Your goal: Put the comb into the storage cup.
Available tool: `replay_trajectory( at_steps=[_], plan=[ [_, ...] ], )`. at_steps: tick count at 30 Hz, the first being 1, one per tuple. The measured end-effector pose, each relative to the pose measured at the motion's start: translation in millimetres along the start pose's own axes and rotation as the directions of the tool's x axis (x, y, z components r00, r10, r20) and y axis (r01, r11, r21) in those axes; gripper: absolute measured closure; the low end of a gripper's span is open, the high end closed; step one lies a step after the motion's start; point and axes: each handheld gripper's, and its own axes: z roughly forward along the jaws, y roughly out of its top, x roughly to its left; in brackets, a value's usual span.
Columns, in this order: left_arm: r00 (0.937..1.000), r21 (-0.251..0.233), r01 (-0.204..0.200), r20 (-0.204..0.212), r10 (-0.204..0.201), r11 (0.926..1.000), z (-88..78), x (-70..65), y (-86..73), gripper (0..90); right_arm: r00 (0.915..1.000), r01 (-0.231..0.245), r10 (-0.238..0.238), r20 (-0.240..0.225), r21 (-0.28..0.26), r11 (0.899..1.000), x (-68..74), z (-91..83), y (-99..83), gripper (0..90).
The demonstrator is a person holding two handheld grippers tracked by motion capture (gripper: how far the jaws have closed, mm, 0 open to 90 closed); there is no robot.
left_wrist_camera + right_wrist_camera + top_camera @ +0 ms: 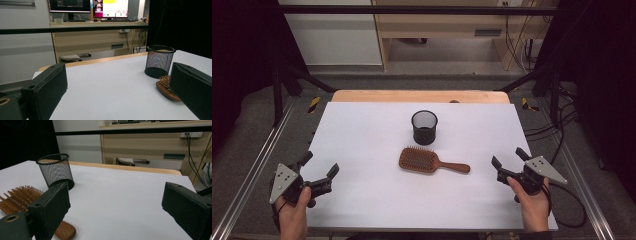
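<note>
A wooden hairbrush (432,161) lies bristles up in the middle of the white table top (362,135), its handle pointing right. Just behind it stands a black mesh cup (424,127), upright. My left gripper (318,164) rests near the front left corner, open, nothing between its jaws. My right gripper (508,157) sits at the front right, open and empty as well. From the left gripper view the cup (159,61) and brush head (167,87) lie to the right, part hidden by a jaw. The right gripper view has the cup (54,170) and brush (20,197) at the left.
A wooden strip (419,96) borders the table's far edge, with a black bar (412,9) above it. Metal rails (252,170) run along both sides. Cables (562,125) trail on the floor to the right. A desk with monitors (87,6) stands beyond.
</note>
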Motion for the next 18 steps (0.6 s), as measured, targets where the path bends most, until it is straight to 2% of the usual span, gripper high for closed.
replay_trajectory(
  at_steps=[8, 18],
  plan=[
    [1.0, 0.005, -0.004, 0.002, 0.004, 1.0, 0.4, -1.2, -0.3, 2.1, 0.9999, 0.003, -0.003, 0.011, 0.0, 1.0, 2.8, 0.6, 2.0, 9.7],
    [0.9999, 0.018, -0.014, 0.002, 0.014, 0.9997, 0.2, -2.8, -2.2, 2.1, 0.9998, 0.019, -0.019, 0.007, 0.013, 1.0, 16.4, 6.1, 12.3, 14.7]
  ],
)
